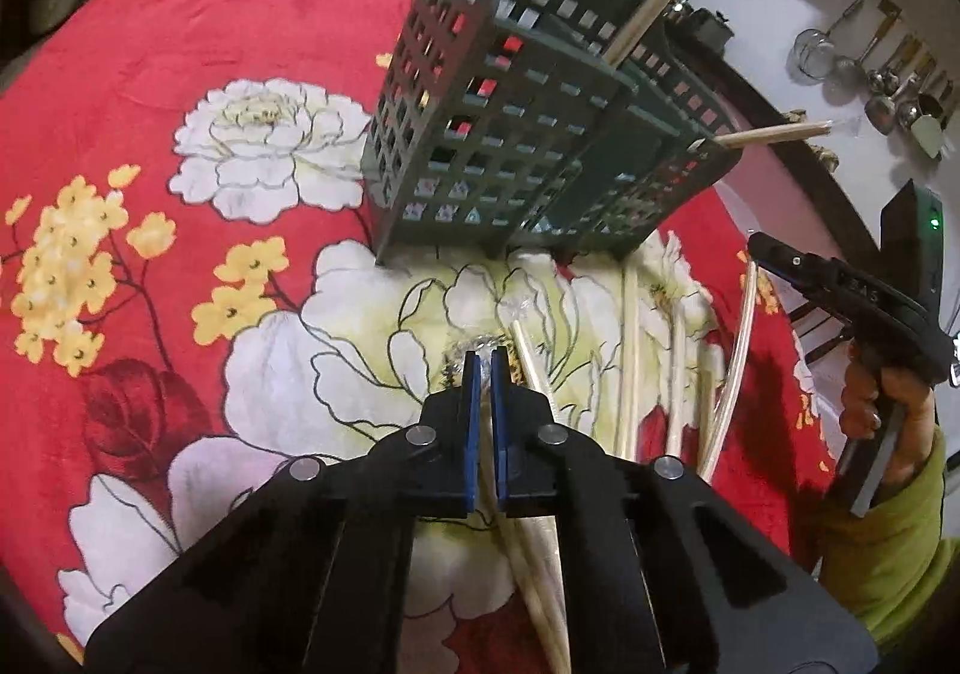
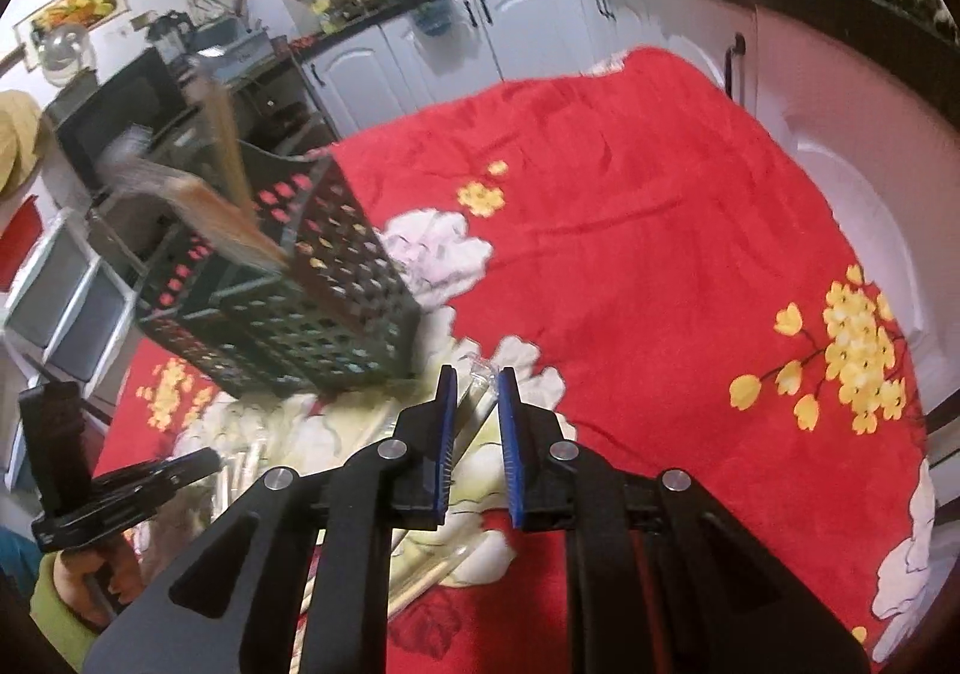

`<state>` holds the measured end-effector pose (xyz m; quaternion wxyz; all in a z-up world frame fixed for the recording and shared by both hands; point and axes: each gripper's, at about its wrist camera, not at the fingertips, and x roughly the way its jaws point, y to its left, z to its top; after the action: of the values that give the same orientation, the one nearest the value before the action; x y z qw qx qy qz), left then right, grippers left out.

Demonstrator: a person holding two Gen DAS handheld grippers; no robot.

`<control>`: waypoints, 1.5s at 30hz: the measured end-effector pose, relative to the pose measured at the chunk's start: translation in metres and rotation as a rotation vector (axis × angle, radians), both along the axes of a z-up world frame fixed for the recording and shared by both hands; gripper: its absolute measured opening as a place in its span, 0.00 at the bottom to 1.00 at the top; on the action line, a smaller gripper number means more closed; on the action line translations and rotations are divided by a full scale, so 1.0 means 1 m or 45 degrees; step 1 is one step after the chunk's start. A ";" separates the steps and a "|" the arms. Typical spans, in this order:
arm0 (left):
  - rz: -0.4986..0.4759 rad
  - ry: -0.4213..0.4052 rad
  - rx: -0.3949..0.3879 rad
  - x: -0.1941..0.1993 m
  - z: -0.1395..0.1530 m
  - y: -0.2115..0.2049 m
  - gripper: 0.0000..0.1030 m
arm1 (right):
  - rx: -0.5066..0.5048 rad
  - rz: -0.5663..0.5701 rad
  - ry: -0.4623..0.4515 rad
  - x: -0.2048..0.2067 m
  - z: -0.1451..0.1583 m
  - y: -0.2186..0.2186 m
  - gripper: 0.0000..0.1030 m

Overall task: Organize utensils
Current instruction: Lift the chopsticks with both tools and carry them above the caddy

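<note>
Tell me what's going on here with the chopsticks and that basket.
A person with a tool in each hand is sorting wrapped chopsticks into a dark green perforated caddy on a red floral blanket. Two wrapped pairs already stand in the caddy; several lie loose in front of it. The left tool is shut over one loose pair. The right tool holds a clear-wrapped pair.

Desk, draped edge to edge in a plush red blanket (image 1: 270, 32) printed with large white peonies and clusters of small yellow blossoms. Directly on it:

- dark grey-green plastic utensil caddy (image 1: 480, 146) with square-perforated walls — standing upright towards the far side, divided into compartments.
- loose pale wooden chopsticks in clear plastic sleeves (image 1: 630, 350) — several lying flat on the white peony just in front of the caddy, roughly parallel, some crossing at the near end.
</note>
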<state>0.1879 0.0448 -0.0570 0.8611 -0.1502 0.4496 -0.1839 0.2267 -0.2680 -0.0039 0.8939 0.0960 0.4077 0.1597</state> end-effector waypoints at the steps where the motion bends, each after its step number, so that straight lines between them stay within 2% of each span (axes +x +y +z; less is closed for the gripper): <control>1: -0.005 -0.016 -0.005 -0.001 0.004 0.000 0.01 | 0.004 0.013 -0.019 -0.004 0.006 0.001 0.13; 9: -0.039 -0.126 -0.054 -0.013 0.040 0.002 0.01 | 0.025 0.150 -0.193 -0.036 0.052 0.019 0.07; 19: -0.107 -0.294 -0.095 -0.027 0.095 -0.014 0.00 | 0.015 0.315 -0.368 -0.071 0.099 0.051 0.06; 31: -0.158 -0.452 -0.109 -0.035 0.143 -0.027 0.00 | -0.001 0.334 -0.495 -0.091 0.131 0.053 0.06; 45: -0.158 -0.582 -0.128 -0.030 0.186 -0.030 0.00 | 0.019 0.300 -0.591 -0.089 0.156 0.053 0.05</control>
<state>0.1584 0.0144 0.1291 0.9189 -0.1195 0.2419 -0.2878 0.1379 -0.2152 0.1517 0.9379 0.0152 0.1990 0.2836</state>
